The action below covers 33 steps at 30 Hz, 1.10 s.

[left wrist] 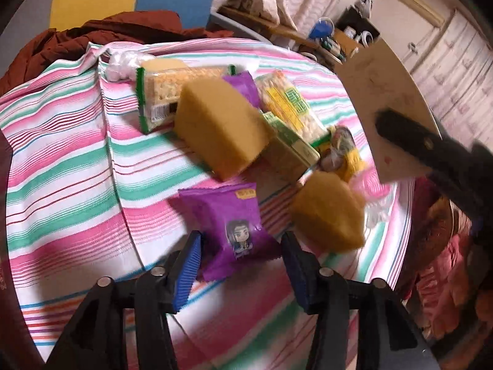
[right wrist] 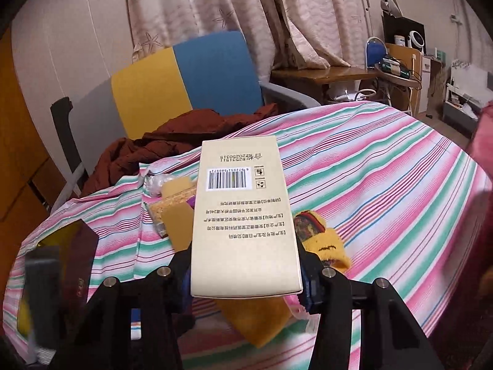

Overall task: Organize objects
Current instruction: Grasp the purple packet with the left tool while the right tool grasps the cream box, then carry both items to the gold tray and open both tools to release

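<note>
So far we have very little sorted. Our right gripper (right wrist: 246, 273) pinches a tan box (right wrist: 245, 212) by its near end and holds it up above the striped cloth (right wrist: 385, 185), clear of the pile. Our left gripper (left wrist: 240, 265) hangs with its fingers spread on either side of a purple snack packet (left wrist: 229, 226), not closed on it. Beyond the packet the rest lies in a loose heap: a big yellow sponge (left wrist: 222, 126), a smaller sponge (left wrist: 328, 215) to the right, two cracker packs (left wrist: 160, 92), a green box (left wrist: 289, 148), another purple packet (left wrist: 242, 88) and a yellow knitted sock (right wrist: 323, 240). We see no tray or bin, so we judge nearly all the tidying is left.
</note>
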Available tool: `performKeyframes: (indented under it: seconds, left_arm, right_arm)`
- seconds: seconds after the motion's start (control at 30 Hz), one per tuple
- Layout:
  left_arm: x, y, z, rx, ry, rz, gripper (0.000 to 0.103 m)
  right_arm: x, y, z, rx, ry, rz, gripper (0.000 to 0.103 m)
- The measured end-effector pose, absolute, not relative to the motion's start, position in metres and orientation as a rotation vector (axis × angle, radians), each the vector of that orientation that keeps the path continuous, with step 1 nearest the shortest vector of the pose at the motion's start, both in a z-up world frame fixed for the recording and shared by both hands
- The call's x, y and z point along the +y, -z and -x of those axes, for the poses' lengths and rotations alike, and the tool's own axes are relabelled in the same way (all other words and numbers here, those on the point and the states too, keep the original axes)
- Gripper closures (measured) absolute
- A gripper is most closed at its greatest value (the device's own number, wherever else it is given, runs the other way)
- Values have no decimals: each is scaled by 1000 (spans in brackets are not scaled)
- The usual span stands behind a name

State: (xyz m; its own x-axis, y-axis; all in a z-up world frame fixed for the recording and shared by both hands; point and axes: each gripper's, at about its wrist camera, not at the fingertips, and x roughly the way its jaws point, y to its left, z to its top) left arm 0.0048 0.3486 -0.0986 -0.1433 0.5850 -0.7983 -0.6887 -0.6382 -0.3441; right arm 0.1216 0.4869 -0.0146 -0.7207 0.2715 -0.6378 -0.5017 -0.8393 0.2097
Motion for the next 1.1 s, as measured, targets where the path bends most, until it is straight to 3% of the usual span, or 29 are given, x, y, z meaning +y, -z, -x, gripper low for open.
performKeyframes:
  seconds: [0.1,0.23,0.73,1.1]
  left_arm:
    - [345,99,-4,144,-1886,1237,63]
    - [330,95,-9,172,-1916,1209,66]
    - [185,39,-21,-109,-2080,1153,66]
    - [75,42,28,-144,-2317,1219,66]
  right_arm:
    - [476,11,-124,487,-2540,851,51]
    - [463,12,-123,483,-2576,864,51]
    - [370,-6,-83,444,-2784,969,51]
    - [256,-2,-32,350,-2988,1179,51]
